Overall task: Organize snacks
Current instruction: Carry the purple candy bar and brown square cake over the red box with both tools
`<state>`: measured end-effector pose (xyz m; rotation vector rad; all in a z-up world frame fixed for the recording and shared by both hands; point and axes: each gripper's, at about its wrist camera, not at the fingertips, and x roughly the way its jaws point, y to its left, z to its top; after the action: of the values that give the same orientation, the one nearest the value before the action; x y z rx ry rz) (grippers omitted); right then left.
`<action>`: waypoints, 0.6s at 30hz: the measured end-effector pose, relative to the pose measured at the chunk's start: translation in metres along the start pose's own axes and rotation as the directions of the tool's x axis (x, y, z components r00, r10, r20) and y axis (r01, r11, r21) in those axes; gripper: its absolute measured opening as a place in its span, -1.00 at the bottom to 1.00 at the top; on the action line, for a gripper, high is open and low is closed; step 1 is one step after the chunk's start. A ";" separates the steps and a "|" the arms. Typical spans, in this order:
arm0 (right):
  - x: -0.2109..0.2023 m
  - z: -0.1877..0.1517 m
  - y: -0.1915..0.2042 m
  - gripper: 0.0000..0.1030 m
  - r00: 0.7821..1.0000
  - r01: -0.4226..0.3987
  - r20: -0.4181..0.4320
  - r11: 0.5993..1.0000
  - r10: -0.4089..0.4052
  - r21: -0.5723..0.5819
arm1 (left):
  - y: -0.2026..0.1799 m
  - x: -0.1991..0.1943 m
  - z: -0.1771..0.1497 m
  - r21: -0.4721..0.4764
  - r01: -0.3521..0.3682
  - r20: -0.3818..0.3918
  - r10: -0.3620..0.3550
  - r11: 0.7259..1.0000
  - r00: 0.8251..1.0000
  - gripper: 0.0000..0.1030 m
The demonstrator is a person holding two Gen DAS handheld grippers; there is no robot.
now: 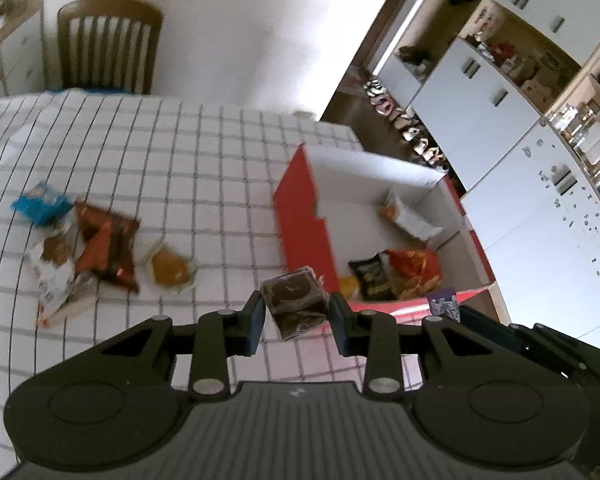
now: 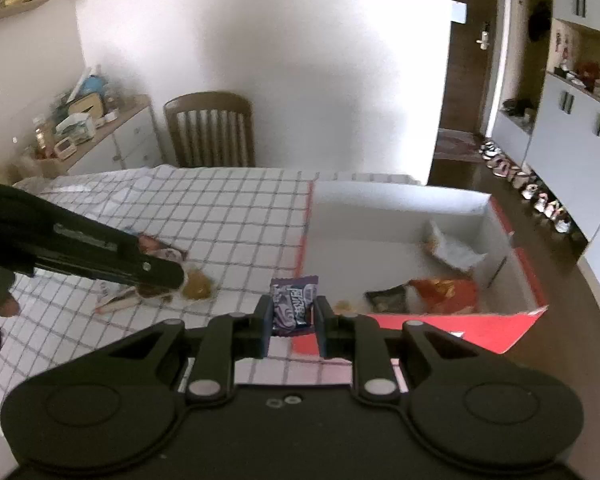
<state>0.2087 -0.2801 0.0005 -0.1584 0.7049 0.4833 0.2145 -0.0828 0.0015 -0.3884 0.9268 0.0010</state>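
- Your left gripper (image 1: 296, 316) is clamped on a dark brown snack pack (image 1: 294, 304), held above the checked tablecloth (image 1: 180, 160).
- Your right gripper (image 2: 293, 326) pinches a purple packet (image 2: 294, 306).
- The red box (image 2: 500, 328) lies ahead and right of both — your right hand is nearer its rim.

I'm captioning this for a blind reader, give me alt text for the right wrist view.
The right gripper holds a purple snack packet above a checked tablecloth, beside a red box holding several snacks. More snacks lie left.
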 end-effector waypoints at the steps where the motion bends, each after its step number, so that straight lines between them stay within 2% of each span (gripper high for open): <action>1: 0.001 0.002 -0.005 -0.62 1.000 0.008 0.003 1.000 -0.008 0.003 | -0.007 0.003 0.004 0.017 -0.002 0.005 0.002 1.000 1.000 -0.34; 11: 0.021 0.021 -0.060 -0.62 0.998 0.063 0.016 0.998 -0.063 0.022 | -0.055 0.052 0.026 0.097 -0.041 -0.008 0.042 0.994 0.999 -0.34; 18: 0.051 0.029 -0.095 -0.62 0.996 0.089 -0.014 0.996 -0.088 0.011 | -0.085 0.095 0.038 0.150 -0.057 -0.034 0.062 0.987 0.997 -0.34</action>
<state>0.3044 -0.3363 -0.0133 -0.1816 0.7104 0.3938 0.3154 -0.1647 -0.0242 -0.2228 0.9703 -0.0211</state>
